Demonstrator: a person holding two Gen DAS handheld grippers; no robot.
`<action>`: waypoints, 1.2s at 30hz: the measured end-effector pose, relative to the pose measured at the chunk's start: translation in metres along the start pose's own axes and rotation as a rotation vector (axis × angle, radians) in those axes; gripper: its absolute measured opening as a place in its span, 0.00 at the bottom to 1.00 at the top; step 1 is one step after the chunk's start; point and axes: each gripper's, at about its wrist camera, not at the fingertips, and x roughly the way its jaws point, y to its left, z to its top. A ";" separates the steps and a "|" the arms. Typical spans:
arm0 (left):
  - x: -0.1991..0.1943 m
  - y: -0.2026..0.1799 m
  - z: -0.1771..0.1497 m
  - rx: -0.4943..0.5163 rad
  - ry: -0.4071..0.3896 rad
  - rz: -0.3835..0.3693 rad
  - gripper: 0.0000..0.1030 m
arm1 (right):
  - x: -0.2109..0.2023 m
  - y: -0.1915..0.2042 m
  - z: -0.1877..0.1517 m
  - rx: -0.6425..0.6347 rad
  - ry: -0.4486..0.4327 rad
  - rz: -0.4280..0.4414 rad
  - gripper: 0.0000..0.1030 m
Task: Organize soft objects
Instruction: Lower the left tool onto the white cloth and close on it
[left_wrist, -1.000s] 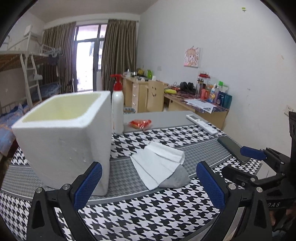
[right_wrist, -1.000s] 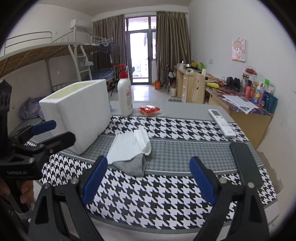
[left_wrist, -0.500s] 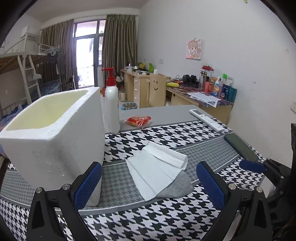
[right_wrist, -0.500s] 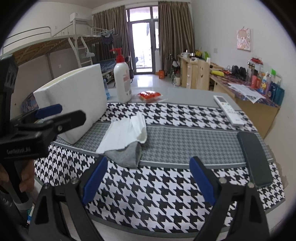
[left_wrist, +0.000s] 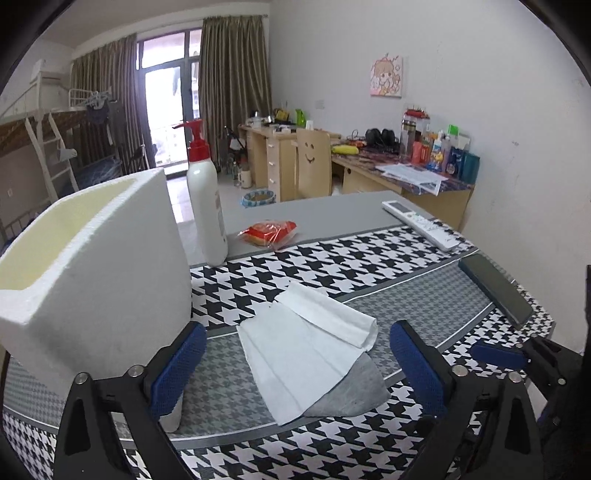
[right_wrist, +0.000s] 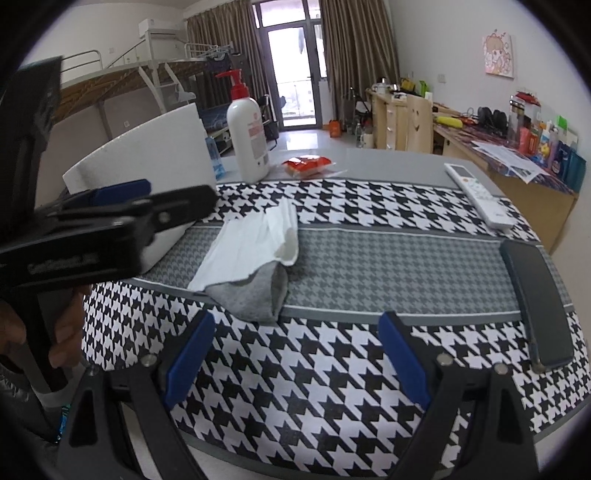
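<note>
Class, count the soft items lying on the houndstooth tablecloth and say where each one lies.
2: a white cloth beside the foam box, and a grey sock partly beneath it. More may be hidden underneath.

Houndstooth-clothed table (left_wrist: 369, 273): foam box (left_wrist: 92, 280), lotion bottle (left_wrist: 207, 206), tissue-covered sock (left_wrist: 354, 387).

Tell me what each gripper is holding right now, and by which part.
Nothing is held. The left gripper and right gripper are both open and empty; the white tissue and grey sock lie untouched on the table.
</note>
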 end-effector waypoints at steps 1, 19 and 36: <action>0.003 -0.003 0.001 0.014 0.002 0.000 0.95 | 0.001 -0.001 0.000 -0.002 0.000 0.002 0.90; 0.059 0.011 -0.010 -0.066 0.186 0.013 0.77 | 0.027 -0.002 0.009 -0.045 0.057 0.022 0.90; 0.082 0.020 -0.021 -0.095 0.281 -0.045 0.49 | 0.041 0.008 0.012 -0.081 0.095 0.043 0.90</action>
